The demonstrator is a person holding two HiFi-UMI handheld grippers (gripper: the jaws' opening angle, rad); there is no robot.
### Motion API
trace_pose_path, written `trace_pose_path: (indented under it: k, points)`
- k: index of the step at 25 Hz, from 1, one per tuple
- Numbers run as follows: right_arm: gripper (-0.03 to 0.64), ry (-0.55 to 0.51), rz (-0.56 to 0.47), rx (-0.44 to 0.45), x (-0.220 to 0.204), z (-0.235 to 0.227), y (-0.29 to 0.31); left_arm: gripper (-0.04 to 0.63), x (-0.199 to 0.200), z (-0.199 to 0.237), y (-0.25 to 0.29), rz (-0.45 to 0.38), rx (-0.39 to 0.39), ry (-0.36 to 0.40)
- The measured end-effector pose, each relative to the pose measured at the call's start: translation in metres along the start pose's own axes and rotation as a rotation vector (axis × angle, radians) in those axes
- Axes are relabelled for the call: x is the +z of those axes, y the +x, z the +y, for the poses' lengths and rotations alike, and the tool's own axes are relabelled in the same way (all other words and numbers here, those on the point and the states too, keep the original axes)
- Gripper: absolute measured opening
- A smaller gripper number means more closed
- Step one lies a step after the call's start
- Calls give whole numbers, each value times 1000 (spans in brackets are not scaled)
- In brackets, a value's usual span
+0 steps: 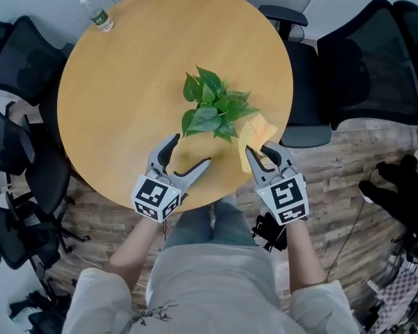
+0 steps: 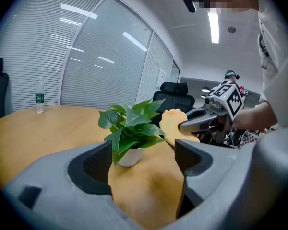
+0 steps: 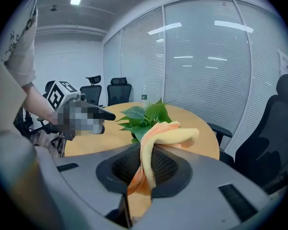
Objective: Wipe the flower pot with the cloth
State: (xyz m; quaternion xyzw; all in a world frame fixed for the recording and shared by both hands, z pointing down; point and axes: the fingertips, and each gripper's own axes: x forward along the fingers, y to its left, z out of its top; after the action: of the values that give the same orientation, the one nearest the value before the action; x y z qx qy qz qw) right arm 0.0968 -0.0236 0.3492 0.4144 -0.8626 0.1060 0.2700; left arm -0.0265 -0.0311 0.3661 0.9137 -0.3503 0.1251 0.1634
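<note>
Pot (image 2: 129, 156), one, small and white under a leafy green plant (image 1: 214, 106), stands near the table's (image 1: 125, 82) right edge, the one orange-yellow cloth (image 1: 254, 132) just beside it clamped in the right gripper (image 1: 259, 152), the left gripper (image 1: 190, 152) wide open and empty.

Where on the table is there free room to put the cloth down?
The widest bare patch is the left half of the table, between the water bottle at the far edge and the plant. The far right part behind the plant is bare too. The near edge is crowded: the left gripper, the right gripper and its cloth stand close to the plant.
</note>
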Motion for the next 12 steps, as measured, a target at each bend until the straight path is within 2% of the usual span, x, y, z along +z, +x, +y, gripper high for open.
trace_pose_path:
  k: [3,7,12]
  points:
    - [57,9,-28,9,13,8,-19,370,15,-11,-17,-14,10,5]
    - [57,17,-59,5,28,17,-43,231,45,-31,-30,-43,0,43]
    - [57,24,-120,6,55,27,-63,78,70,-52,-35,-68,-8,52]
